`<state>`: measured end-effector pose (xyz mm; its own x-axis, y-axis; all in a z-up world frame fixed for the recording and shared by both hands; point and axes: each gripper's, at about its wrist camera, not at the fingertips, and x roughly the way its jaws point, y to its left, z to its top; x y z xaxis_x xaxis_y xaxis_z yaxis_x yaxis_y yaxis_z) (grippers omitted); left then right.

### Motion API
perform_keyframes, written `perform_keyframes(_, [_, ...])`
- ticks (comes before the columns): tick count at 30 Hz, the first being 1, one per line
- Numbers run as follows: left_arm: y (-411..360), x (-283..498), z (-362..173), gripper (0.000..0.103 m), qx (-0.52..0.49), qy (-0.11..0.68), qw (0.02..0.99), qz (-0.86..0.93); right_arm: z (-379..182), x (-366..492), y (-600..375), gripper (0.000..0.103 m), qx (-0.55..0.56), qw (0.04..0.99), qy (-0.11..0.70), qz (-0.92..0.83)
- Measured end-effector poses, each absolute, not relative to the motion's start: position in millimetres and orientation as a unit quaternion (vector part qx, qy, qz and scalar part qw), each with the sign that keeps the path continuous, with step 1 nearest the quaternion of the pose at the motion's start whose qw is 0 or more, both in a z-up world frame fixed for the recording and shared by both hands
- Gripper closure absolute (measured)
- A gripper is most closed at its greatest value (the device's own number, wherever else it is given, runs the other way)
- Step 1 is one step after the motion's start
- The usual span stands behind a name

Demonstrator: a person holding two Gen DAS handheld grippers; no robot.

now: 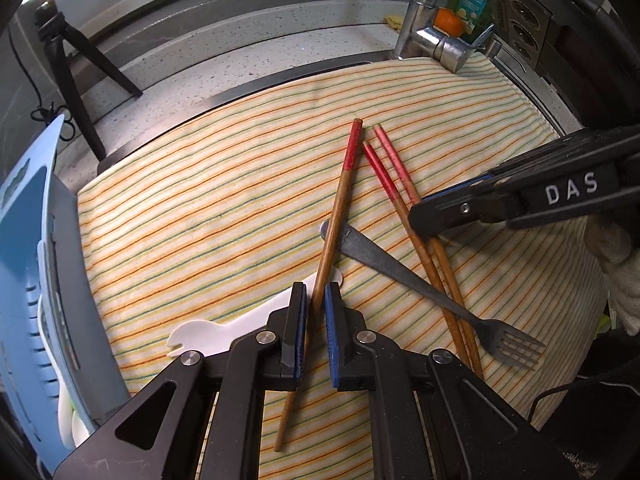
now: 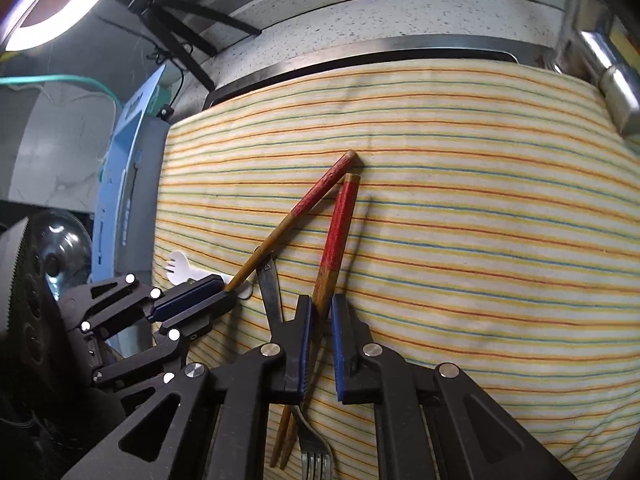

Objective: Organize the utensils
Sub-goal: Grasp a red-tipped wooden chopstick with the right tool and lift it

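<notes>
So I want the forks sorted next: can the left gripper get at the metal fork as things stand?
Probably not directly. The left gripper straddles a single chopstick that crosses the metal fork handle, and the chopstick pair lies across its neck.

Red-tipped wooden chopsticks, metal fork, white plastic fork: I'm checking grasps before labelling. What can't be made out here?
- White plastic fork: its middle is hidden under the left gripper in the left wrist view.
- Pair of red-tipped wooden chopsticks: whether the right gripper pinches them; both views leave it unclear.
- Dark metal fork: tines cut off by the right wrist view's bottom edge.
- Single red-tipped wooden chopstick: pad contact unclear.
</notes>
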<state>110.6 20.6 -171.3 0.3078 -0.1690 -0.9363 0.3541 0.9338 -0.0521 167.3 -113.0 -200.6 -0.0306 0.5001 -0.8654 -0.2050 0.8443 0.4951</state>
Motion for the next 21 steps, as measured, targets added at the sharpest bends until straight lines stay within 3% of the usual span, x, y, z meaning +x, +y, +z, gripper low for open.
perform_keyframes(11, [16, 113, -171, 0.095, 0.083, 0.567, 0.802, -0.169, -201, 172, -129, 0.094, 0.125, 0.694, 0.665, 0.245])
perform_keyframes(16, [8, 121, -173, 0.090, 0.097, 0.568, 0.800, -0.165, -203, 169, -121, 0.094, 0.117, 0.691, 0.668, 0.251])
perform_keyframes(21, [3, 122, -173, 0.098, 0.101, 0.561, 0.804, -0.168, -203, 168, -123, 0.094, 0.124, 0.693, 0.664, 0.254])
